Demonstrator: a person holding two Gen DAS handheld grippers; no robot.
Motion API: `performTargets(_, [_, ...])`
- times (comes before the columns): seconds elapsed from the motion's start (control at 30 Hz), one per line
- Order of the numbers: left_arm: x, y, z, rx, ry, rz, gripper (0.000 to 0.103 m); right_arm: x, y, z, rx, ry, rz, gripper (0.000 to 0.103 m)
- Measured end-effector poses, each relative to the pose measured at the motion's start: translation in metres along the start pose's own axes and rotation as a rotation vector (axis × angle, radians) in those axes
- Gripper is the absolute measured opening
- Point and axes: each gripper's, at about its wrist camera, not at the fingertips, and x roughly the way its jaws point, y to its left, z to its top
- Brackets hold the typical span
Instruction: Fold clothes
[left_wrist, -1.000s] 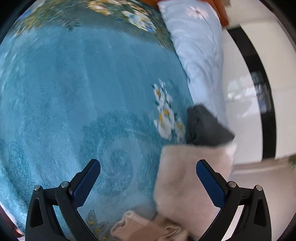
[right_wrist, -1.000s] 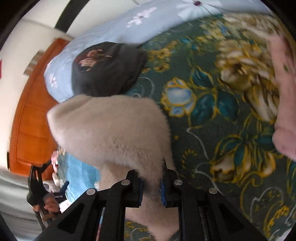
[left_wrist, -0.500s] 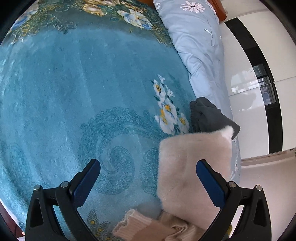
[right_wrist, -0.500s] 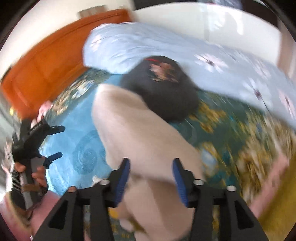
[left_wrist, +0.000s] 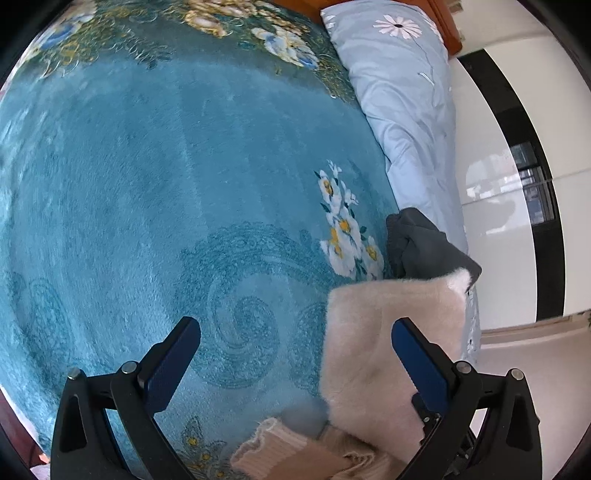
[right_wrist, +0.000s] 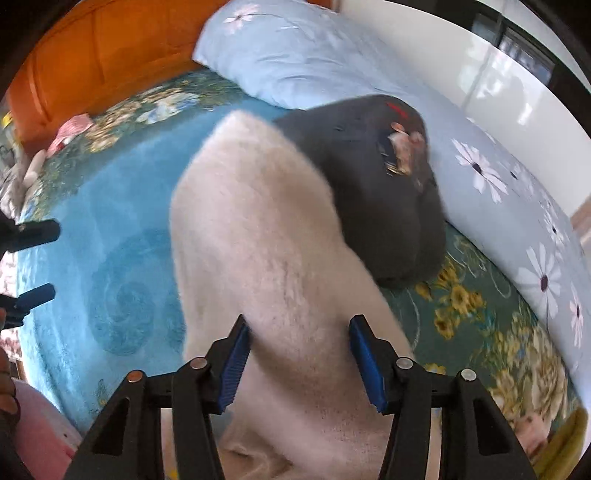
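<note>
A fluffy cream sweater (right_wrist: 266, 236) lies folded on the blue floral blanket (left_wrist: 155, 192); it also shows at the lower right of the left wrist view (left_wrist: 384, 339), with a ribbed cuff (left_wrist: 280, 450) at the bottom. A dark grey garment (right_wrist: 373, 184) lies just behind it, also in the left wrist view (left_wrist: 421, 251). My right gripper (right_wrist: 299, 354) is open, its jaws apart over the sweater. My left gripper (left_wrist: 291, 354) is open and empty above the blanket, left of the sweater; its tips show at the left edge of the right wrist view (right_wrist: 33, 266).
A light blue quilt with daisies (right_wrist: 480, 158) runs along the bed's far side, also seen in the left wrist view (left_wrist: 410, 110). An orange wooden headboard (right_wrist: 85, 55) stands behind. White wall and floor lie beyond the bed edge (left_wrist: 517, 240).
My right gripper has opened and let go of the cream sweater, which now lies on the blanket. The left gripper has stayed open and nearly still.
</note>
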Motion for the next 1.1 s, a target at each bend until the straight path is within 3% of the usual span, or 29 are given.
performTargets(0.03, [-0.001,-0.002,-0.002,0.01,-0.002,0.004,0.103,-0.001,-0.006,-0.001,0.029,0.004,0.002,0.042])
performTargets(0.1, [-0.004,-0.004,-0.005,0.025,-0.003,0.006,0.103,-0.004,-0.018,-0.003,0.087,0.011,0.007,0.027])
performTargets(0.17, [-0.009,-0.007,-0.01,0.042,-0.006,0.001,0.103,-0.007,-0.03,-0.005,0.145,0.019,0.011,0.02])
performTargets(0.23, [-0.015,-0.008,-0.015,0.052,-0.011,-0.013,0.103,-0.012,-0.04,-0.006,0.199,0.023,0.027,0.018])
performTargets(0.4, [-0.037,-0.008,-0.027,0.054,-0.037,-0.063,0.103,-0.047,-0.04,-0.004,0.254,-0.021,0.167,0.017])
performTargets(0.57, [-0.071,0.015,-0.026,-0.013,-0.131,-0.109,0.103,-0.088,-0.015,-0.001,0.24,-0.104,0.309,0.017])
performTargets(0.73, [-0.104,0.063,-0.016,-0.16,-0.217,-0.114,0.103,-0.118,0.011,0.008,0.23,-0.154,0.508,0.016])
performTargets(0.87, [-0.136,0.094,-0.009,-0.21,-0.291,-0.069,0.103,-0.137,0.037,0.023,0.2,-0.193,0.679,0.015])
performTargets(0.97, [-0.155,0.11,-0.006,-0.216,-0.331,-0.022,0.103,-0.154,0.052,0.033,0.191,-0.229,0.833,0.015])
performTargets(1.1, [-0.181,0.136,-0.006,-0.233,-0.366,0.014,0.103,-0.173,0.044,0.04,0.278,-0.264,1.105,0.015])
